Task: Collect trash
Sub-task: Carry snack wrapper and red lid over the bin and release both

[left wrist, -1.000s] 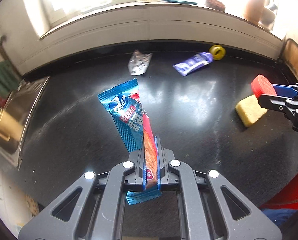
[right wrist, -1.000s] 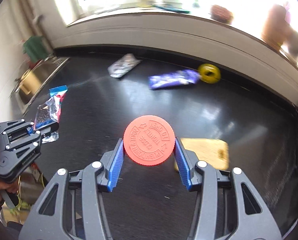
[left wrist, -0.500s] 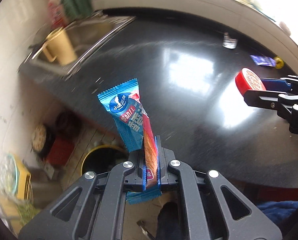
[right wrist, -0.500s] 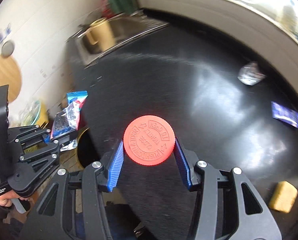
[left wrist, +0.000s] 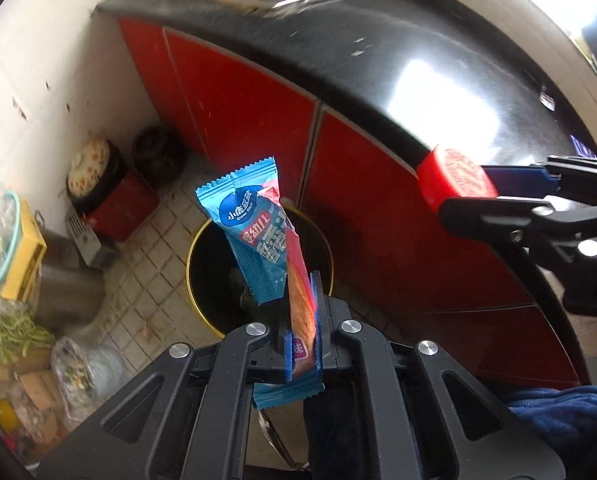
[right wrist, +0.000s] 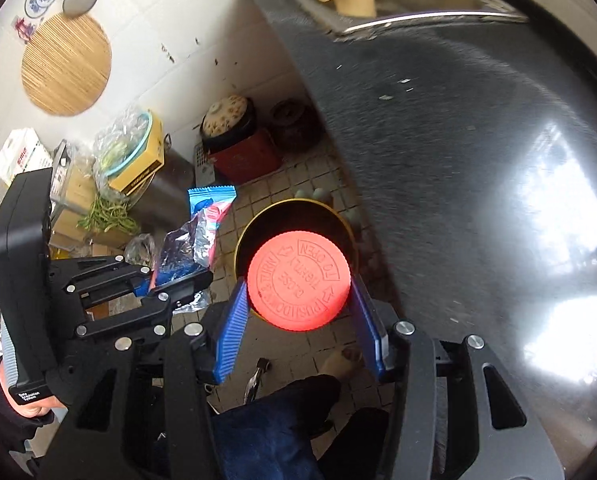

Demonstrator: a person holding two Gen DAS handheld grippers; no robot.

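Wrapper [left wrist: 264, 236], blue and pink, stands pinched in the left gripper [left wrist: 300, 320] above the bin [left wrist: 196, 264] on the tiled floor. Beside it the right gripper [right wrist: 298, 312] clamps a red cap [right wrist: 298, 280] by its rim, over the same bin [right wrist: 290, 206], next to the black counter [right wrist: 458, 140].

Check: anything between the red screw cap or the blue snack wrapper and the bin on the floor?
Nothing visible. The round yellow-rimmed black bin stands open beneath the red plastic screw cap and the blue foil snack wrapper.
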